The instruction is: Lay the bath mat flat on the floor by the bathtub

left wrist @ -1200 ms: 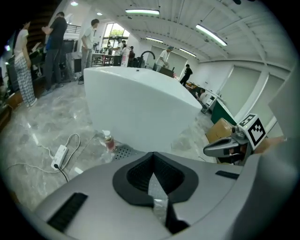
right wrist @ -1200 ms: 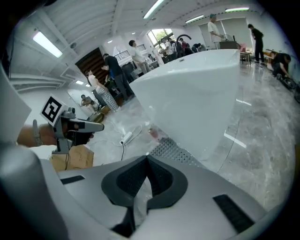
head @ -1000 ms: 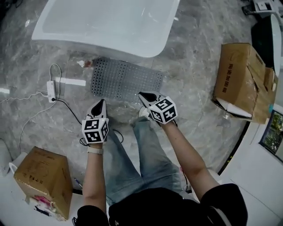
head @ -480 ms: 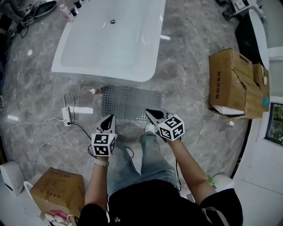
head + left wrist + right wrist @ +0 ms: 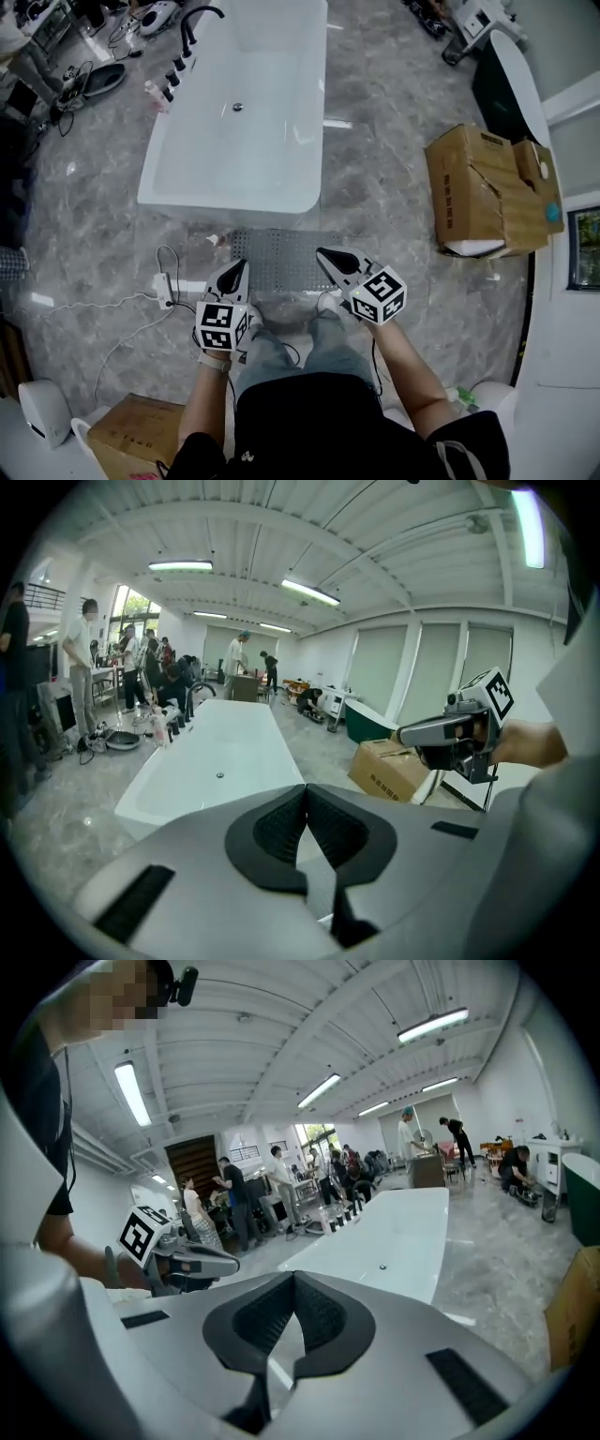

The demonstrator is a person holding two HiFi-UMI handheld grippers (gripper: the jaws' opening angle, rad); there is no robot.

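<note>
Both my left jaws (image 5: 238, 270) and my right jaws (image 5: 328, 255) are pressed fully together with nothing between them, held well above the floor (image 5: 394, 112), so I judge the laying itself done and the step in hand a check of the result. To do that well I would look for a lifted corner or a skewed edge. If one shows, I would come down and press it flat with shut tips rather than pinch and drag, since a soft sheet would likely ripple again. The floor is polished grey veined stone, glossy enough to let a mat slide. The bathtub (image 5: 230, 192), ahead of and below both jaws, is a long smooth white shell with rounded corners. The bath mat (image 5: 281, 258) lies under and just ahead of my tips, between the two jaws and just beside the tub's near end: a flat grey rectangle, dotted all over with small holes, looking rubbery. A white power strip (image 5: 166, 287) sits left of my left jaws
</note>
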